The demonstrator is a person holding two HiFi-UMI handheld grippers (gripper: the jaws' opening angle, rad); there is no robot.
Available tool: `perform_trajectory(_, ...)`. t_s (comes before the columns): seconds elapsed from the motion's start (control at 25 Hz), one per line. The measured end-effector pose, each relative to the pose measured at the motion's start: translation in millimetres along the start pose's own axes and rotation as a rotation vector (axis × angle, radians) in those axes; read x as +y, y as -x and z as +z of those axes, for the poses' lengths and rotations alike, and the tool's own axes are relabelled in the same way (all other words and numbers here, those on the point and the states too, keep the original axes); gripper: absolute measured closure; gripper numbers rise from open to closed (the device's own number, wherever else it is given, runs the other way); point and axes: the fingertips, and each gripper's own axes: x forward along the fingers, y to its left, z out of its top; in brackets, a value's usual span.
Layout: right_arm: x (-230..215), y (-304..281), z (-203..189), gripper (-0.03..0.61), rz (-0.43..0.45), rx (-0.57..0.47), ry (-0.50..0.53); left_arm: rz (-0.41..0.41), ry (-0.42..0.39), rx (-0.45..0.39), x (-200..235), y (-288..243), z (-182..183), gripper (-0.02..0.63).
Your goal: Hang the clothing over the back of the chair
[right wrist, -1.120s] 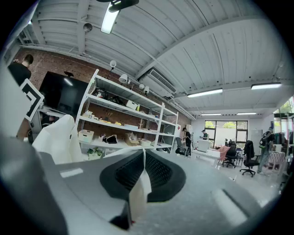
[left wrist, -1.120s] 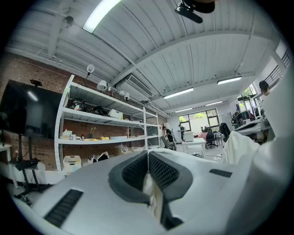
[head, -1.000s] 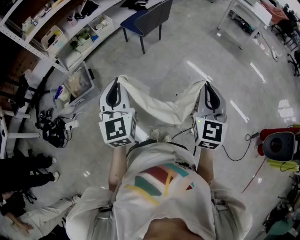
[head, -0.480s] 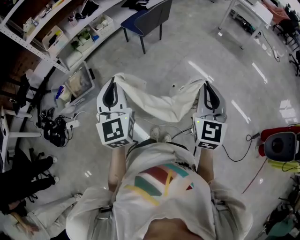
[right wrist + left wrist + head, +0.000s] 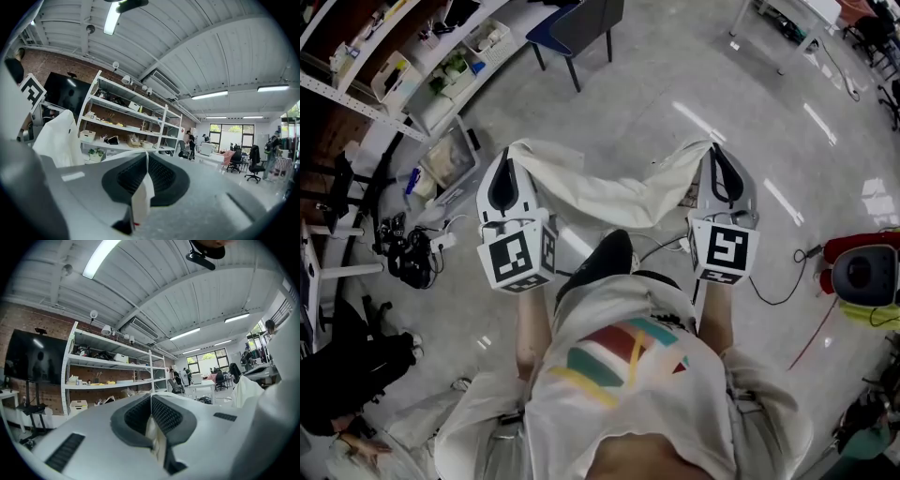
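A cream garment [image 5: 609, 195] hangs in a sagging band between my two grippers, above the floor. My left gripper [image 5: 508, 157] is shut on its left end, and a strip of cream cloth [image 5: 155, 439] shows pinched between the pads. My right gripper [image 5: 713, 152] is shut on the right end, with a fold of cloth [image 5: 142, 199] between its pads. Loose cloth also shows beside each gripper [image 5: 248, 387] [image 5: 54, 138]. The dark chair [image 5: 581, 21] stands on the floor ahead, near the top edge of the head view, well apart from the garment.
White shelving [image 5: 403, 70] full of boxes runs along the left. On the floor nearby are a tray of items [image 5: 450, 161] and a tangle of cables [image 5: 411, 258]. A red and grey device [image 5: 861, 274] with cords sits at the right. White table legs [image 5: 741, 21] stand at the far right.
The person's dark shoe has stepped forward under the garment. Both grippers stay shut on the cloth and stand slightly wider apart. The chair has slid toward the picture's top edge.
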Motion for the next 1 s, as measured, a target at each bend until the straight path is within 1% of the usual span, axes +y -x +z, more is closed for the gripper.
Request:
perform_trajectory(0.24,-17.2,-11.0,-10.7,0.563,-0.021,0.012,0.007,-0.008,0.016,0.004,-9.0,-20.4,-6.9,0.598)
perform_trajectory(0.44,-36.2,-28.9,-20.7,0.563,-0.055,0.016,0.019,-0.029,0.015,-0.019,-20.4,-52.2,-9.3,0.598)
perform_trajectory(0.6,-48.5,-55.1,-28.8,0.563,-0.07,0.025,0.013,-0.041,0.014,-0.022,-27.9,-86.8,-17.4,0.598)
perform_trajectory(0.8,-66.4,-113.1,-42.6,0.563,-0.053,0.032,0.002,-0.041,0.012,-0.02,-35.6,-144.9,-31.9,0.598)
perform_trajectory(0.88,-72.7,-149.6,-37.6,0.563,-0.038,0.015,-0.002,-0.036,0.013,-0.016,-31.6,-177.4,-36.7,0.598)
perform_trajectory(1.0,-82.7,-213.8,-18.8,0.563,-0.029,-0.014,0.031,-0.017,0.031,-0.014,-19.4,-238.0,-36.0,0.598)
